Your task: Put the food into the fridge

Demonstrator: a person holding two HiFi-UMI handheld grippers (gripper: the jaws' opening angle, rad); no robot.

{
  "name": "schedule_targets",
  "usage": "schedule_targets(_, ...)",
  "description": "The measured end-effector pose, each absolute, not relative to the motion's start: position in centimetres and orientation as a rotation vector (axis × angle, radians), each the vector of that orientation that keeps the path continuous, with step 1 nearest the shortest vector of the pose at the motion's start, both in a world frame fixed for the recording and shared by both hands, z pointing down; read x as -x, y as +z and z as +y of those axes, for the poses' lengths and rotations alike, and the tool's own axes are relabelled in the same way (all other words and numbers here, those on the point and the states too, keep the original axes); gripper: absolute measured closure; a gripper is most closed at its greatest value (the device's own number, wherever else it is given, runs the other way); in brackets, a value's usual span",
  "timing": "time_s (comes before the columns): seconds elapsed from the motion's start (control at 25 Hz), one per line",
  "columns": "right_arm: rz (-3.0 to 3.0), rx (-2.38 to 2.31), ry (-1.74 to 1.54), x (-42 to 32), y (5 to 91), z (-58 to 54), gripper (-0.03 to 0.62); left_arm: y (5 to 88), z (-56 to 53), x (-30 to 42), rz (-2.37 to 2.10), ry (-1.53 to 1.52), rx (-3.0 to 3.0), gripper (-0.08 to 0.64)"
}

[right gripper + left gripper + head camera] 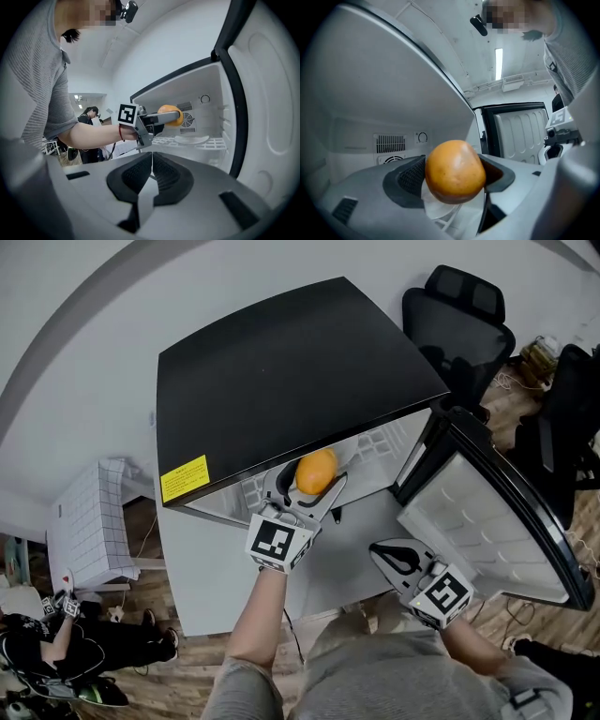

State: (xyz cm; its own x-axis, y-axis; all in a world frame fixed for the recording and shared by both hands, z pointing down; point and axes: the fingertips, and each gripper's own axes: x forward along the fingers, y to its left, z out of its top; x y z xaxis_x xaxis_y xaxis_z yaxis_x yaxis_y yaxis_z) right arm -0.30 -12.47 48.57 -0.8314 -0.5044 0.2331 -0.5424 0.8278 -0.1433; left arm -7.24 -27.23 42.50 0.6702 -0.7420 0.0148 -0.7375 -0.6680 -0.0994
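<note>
An orange fruit (316, 471) sits between the jaws of my left gripper (310, 486), which is shut on it and reaches into the open black fridge (281, 362). In the left gripper view the orange (454, 171) fills the gap between the dark pads, above a white plate (440, 211) on the wire shelf. The right gripper view shows the orange (169, 115) held over that plate (191, 139) inside the white fridge compartment. My right gripper (398, 559) hangs lower, in front of the fridge, shut and holding nothing; its pads (151, 174) meet.
The fridge door (497, 512) stands swung open to the right. A black office chair (459, 315) is behind it. A white tiled box (89, 526) stands at the left on the wooden floor. Another person (89, 119) stands in the background.
</note>
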Motion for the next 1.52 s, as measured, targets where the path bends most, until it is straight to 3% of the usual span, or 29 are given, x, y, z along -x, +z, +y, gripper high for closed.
schedule_targets(1.12, -2.768, -0.832, 0.455, -1.9, 53.3, -12.7, 0.578, 47.6, -35.7, 5.1, 1.248, -0.447, 2.653, 0.212)
schedule_targets(1.52, -2.767, -0.798, 0.449, -1.2, 53.3, -12.0, 0.578, 51.5, -35.8, 5.5, 1.256, -0.791, 2.651, 0.210)
